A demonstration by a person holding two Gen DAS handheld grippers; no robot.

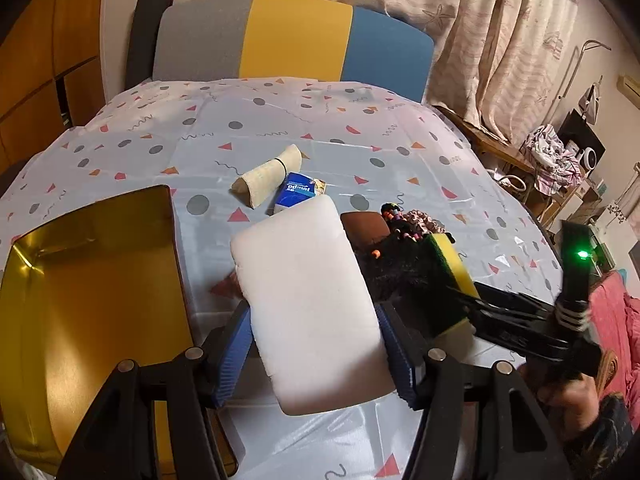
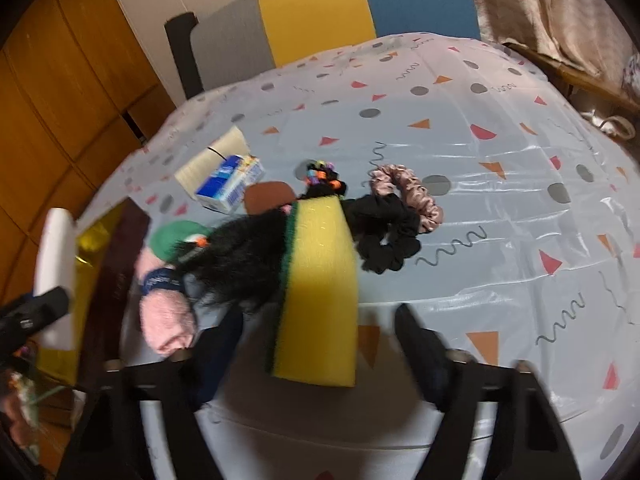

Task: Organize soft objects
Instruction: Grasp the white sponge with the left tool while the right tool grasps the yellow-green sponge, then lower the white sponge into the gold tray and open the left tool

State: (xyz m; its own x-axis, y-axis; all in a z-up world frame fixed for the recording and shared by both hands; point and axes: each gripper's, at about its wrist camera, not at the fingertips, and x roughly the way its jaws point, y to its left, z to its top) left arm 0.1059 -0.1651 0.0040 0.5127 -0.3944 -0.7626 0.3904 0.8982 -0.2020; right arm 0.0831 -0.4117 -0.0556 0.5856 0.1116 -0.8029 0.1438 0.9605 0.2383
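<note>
A table under a pale tablecloth (image 1: 280, 128) printed with dots, triangles and squiggles fills both views, with a grey, yellow and blue chair back (image 1: 292, 40) at its far edge. On the near left of the table sits a gold tin (image 1: 92, 280), open and showing its shiny bottom. The left gripper (image 1: 316, 344) grips a white foam block (image 1: 308, 300) between its blue pads, the block lifted above the cloth just right of the tin. The right gripper (image 2: 320, 344) stands around a yellow sponge (image 2: 320, 280) with a green scouring edge; its view is blurred, and a gap shows at the right finger, so I cannot tell whether the pads press on it. A black fuzzy piece (image 2: 240, 264) lies against the sponge's left side, with a pink rolled cloth (image 2: 166, 316) banded in dark blue nearer and further left. To the right of the sponge lie a black scrunchie (image 2: 388, 236) and a pink scrunchie (image 2: 408, 192), touching. Farther off are a blue tissue pack (image 1: 296, 194), a cream rolled cloth (image 1: 268, 180) tied with a black band, and a small bunch of beaded hair ties (image 2: 324, 176).
</note>
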